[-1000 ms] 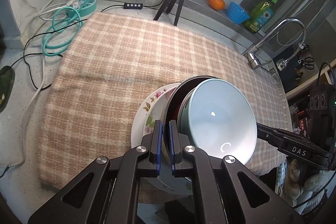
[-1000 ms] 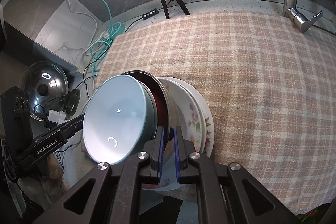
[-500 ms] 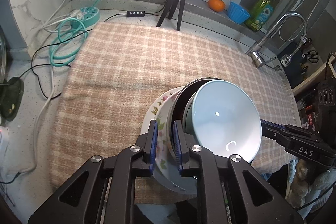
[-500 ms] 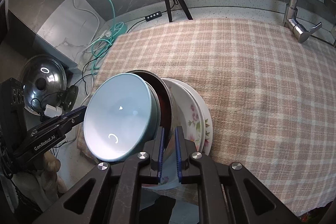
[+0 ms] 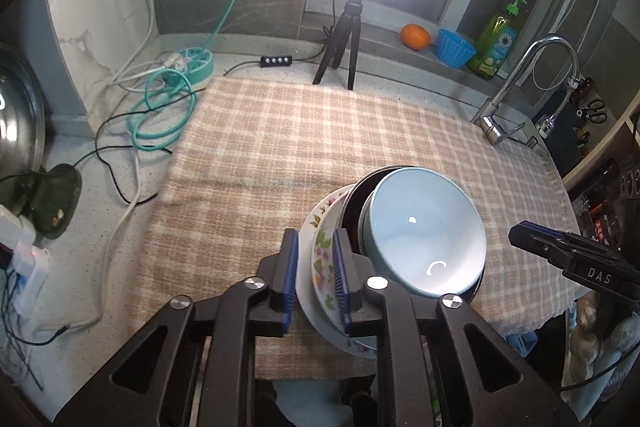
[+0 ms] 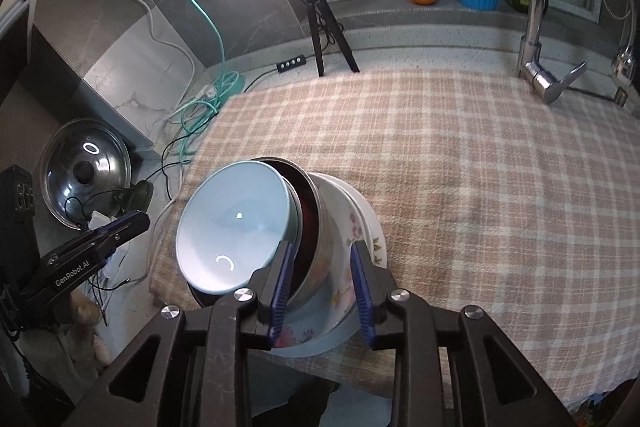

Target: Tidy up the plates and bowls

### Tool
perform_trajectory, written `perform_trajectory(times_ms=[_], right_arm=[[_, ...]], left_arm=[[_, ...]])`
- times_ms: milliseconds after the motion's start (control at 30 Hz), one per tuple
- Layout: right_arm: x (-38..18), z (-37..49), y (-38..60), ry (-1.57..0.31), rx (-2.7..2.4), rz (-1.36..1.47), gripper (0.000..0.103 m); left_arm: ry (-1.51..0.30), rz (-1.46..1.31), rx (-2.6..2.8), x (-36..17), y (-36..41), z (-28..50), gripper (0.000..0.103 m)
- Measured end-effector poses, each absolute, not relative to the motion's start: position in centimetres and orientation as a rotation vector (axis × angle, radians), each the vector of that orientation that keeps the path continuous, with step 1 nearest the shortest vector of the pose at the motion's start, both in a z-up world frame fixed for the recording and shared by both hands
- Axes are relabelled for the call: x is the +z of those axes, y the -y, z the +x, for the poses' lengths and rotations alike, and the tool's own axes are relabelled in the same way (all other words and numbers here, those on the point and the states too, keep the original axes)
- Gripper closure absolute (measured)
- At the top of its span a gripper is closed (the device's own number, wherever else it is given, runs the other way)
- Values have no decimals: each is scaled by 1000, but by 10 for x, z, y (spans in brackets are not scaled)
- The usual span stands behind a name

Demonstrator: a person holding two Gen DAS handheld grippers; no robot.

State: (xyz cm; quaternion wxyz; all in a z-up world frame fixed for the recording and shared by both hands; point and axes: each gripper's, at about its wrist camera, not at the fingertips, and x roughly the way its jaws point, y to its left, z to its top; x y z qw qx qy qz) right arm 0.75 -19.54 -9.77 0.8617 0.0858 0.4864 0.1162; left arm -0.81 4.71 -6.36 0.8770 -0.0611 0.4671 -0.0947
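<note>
A stack of dishes sits on the plaid cloth (image 5: 300,147) near its front edge. White floral plates (image 5: 322,239) (image 6: 352,227) lie at the bottom, a dark metal bowl (image 5: 354,203) (image 6: 308,211) is in the middle, and a pale blue bowl (image 5: 424,231) (image 6: 236,223) is on top. My left gripper (image 5: 315,247) hangs over the stack's left rim. Its jaws are opening, with the plate's edge loose between them. My right gripper (image 6: 322,255) straddles the opposite rim. Its jaws are opening wider, and the pads stand off the metal bowl and plates.
A ring light on a black tripod (image 5: 340,55) stands at the back of the cloth. Teal and black cables (image 5: 160,107) lie to the left and a faucet (image 5: 516,99) to the right. An orange (image 5: 416,35), a blue cup (image 5: 455,47) and a soap bottle (image 5: 498,39) line the ledge. A pot lid (image 6: 86,171) leans at the left.
Both grippers' jaws, pinched on the stack's rims a second ago, have parted. Both grippers have drawn back and up. The stack stays in place on the cloth.
</note>
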Motion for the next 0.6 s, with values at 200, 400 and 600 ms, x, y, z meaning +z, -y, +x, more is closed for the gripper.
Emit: perform_trajectory(times_ms=[200, 400, 600], right_arm=[[-72, -30, 191, -871, 211, 83, 49], [-59, -56, 188, -785, 184, 58, 34], [-56, -62, 189, -766, 178, 63, 33]], left_arm=[[-902, -110, -189, -44, -43, -28, 64], [-892, -88, -190, -38, -32, -45, 45], [-887, -81, -186, -35, -28, -48, 45]])
